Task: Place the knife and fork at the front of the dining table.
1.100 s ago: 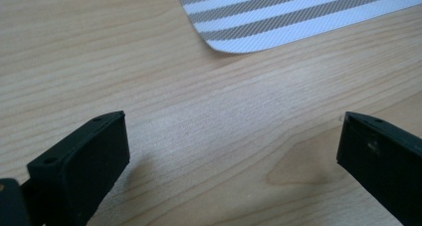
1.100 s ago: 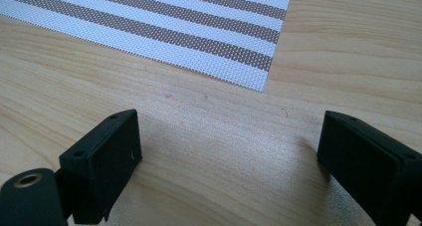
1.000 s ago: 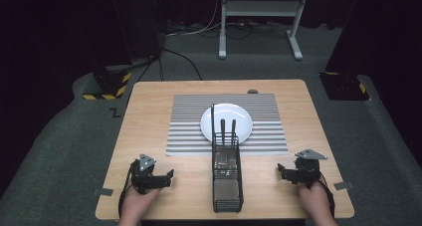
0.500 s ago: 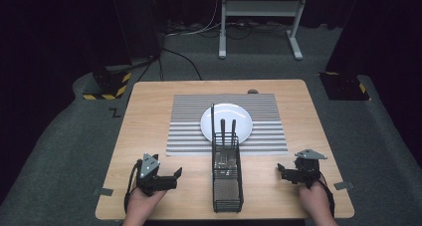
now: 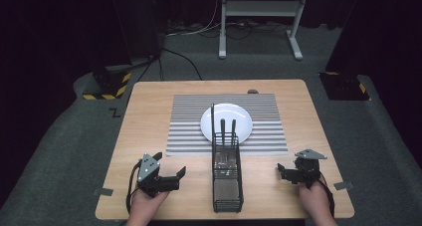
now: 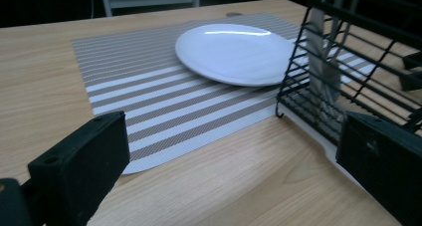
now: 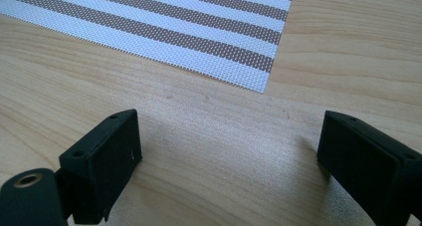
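Wooden surface with a striped placemat laid square across its middle and a white plate set at the mat's centre, bare of food. A black wire caddy stands on the near half of the surface, between the two hands, its far end touching or overlapping the mat's near edge just below the plate. Cutlery stands upright in that far end: dark handles rise above the rim, and the left gripper view shows at least one flat metal blade behind the wires; the exact pieces cannot be told. Left gripper sits near the caddy's left side, angled toward it, fingers spread wide and holding nothing; the caddy's corner lies just ahead of its right finger. Right gripper rests low over bare wood well to the caddy's right, fingers likewise spread and empty, the mat's corner ahead of it. Judgement: the layout suggests a place setting, with the caddy parked centrally so either hand can reach the upright handles, and the left looks placed to go first.
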Demonstrator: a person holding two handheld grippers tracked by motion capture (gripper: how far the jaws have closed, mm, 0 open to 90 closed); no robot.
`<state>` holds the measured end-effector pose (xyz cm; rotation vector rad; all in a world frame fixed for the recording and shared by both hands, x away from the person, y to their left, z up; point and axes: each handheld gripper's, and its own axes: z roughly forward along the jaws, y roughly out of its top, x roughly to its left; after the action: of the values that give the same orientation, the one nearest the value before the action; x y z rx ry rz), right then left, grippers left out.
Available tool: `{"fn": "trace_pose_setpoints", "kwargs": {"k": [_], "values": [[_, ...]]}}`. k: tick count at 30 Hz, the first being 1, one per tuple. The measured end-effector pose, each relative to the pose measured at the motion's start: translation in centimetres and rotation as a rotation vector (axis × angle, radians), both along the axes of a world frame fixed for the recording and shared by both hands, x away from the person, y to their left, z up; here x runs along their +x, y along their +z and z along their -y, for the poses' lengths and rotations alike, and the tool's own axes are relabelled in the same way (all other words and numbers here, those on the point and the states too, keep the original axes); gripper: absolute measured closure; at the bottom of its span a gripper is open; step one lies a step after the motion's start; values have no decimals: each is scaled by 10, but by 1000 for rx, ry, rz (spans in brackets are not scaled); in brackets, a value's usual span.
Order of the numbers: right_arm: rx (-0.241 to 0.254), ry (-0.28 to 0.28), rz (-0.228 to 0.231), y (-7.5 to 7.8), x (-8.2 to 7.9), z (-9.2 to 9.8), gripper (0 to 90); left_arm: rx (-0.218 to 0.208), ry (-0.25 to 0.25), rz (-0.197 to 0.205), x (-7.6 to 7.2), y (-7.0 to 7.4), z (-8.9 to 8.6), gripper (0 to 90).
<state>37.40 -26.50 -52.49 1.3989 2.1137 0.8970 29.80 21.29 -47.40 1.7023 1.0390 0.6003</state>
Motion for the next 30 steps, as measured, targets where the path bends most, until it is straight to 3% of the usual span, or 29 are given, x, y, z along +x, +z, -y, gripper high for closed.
{"fn": "trace_pose_setpoints", "kwargs": {"k": [5,13,19,26,30], "values": [[1,0,1,0,0,0,98,-22,-24,8,-1,4,5,8],[0,0,0,0,0,0,98,10,-47,15,6,15,18,20],[0,0,0,0,0,0,98,-4,-70,45,10,25,27,67],[1,0,1,0,0,0,98,-29,-77,46,22,33,39,95],[1,-1,-1,0,0,0,98,-35,-46,56,29,37,47,134]]}}
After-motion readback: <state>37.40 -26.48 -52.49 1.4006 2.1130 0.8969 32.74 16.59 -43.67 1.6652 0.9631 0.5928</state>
